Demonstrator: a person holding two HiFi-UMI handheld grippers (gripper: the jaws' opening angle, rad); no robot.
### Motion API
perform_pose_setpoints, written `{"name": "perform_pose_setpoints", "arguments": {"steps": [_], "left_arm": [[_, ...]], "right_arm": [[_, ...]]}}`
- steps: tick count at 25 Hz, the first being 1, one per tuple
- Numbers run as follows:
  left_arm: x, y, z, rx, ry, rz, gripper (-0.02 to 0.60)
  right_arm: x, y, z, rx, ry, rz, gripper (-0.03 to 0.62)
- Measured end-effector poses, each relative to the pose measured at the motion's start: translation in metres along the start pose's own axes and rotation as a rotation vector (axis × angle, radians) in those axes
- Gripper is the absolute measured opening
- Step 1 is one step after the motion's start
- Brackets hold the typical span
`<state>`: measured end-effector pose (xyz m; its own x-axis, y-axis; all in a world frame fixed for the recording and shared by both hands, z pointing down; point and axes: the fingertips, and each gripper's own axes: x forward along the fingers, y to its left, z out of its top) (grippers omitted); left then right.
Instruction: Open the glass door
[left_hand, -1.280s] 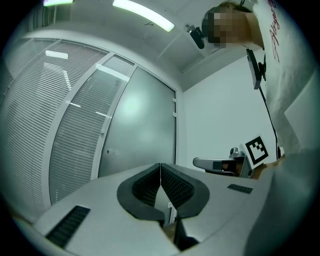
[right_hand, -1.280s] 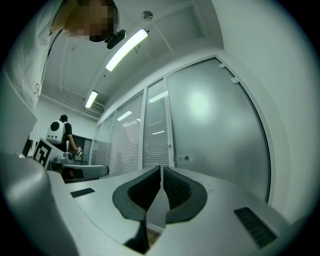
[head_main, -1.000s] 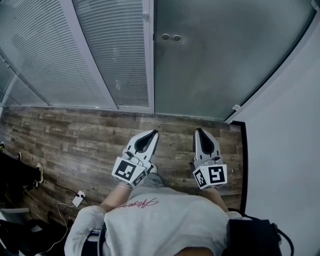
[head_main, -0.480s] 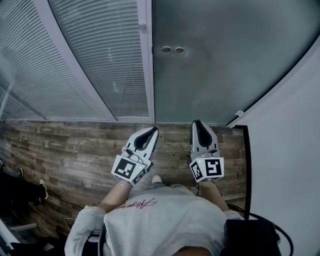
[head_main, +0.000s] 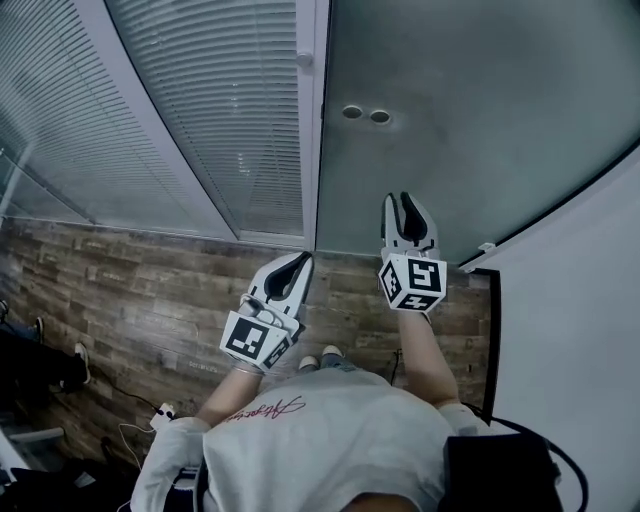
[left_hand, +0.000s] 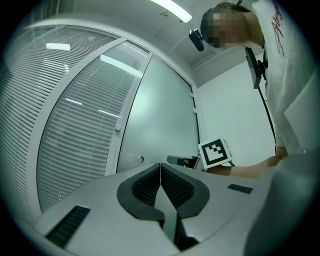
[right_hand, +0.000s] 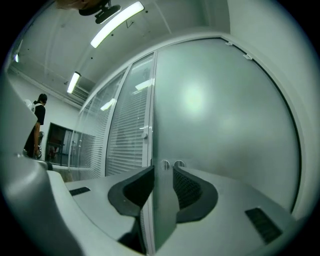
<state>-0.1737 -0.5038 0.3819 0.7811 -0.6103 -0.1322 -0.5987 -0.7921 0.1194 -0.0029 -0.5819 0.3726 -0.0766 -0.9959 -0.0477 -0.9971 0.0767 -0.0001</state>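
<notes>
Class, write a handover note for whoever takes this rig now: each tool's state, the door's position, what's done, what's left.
Left tool: shut, empty.
Right tool: jaws have just been opening, nothing between them; it points at the glass door, ahead of the left.
Door: looks closed against its frame; two round fittings sit near that edge.
Done: nothing on the door yet.
Left: open it.

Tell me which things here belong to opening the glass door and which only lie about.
Job: door; its two round fittings; right gripper, its jaws have just been opening, nothing between them.
Lying about: blinds; charger on floor.
</notes>
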Motion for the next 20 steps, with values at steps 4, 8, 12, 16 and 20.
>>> {"name": "perform_pose_setpoints", "arguments": {"steps": [4, 8, 12, 16, 20], "left_arm": [[0.007, 0.021, -0.003, -0.004, 0.006, 0.061, 0.017], [0.003, 0.037, -0.008, -0.001, 0.025, 0.118, 0.017], [-0.007, 0.052, -0.015, -0.001, 0.054, 0.176, 0.017], [-0.011, 0.066, -0.015, 0.000, 0.066, 0.216, 0.017], [-0.012, 0.070, -0.013, 0.003, 0.067, 0.229, 0.017]], "right_arm": [[0.068, -0.015, -0.006, 0.028, 0.024, 0.012, 0.124], [0.131, -0.029, -0.015, 0.019, 0.058, -0.015, 0.129], [0.179, -0.030, -0.032, -0.003, 0.105, -0.028, 0.140], [0.212, -0.031, -0.039, 0.012, 0.127, -0.051, 0.152], [0.229, -0.033, -0.035, 0.012, 0.110, -0.075, 0.155]]}}
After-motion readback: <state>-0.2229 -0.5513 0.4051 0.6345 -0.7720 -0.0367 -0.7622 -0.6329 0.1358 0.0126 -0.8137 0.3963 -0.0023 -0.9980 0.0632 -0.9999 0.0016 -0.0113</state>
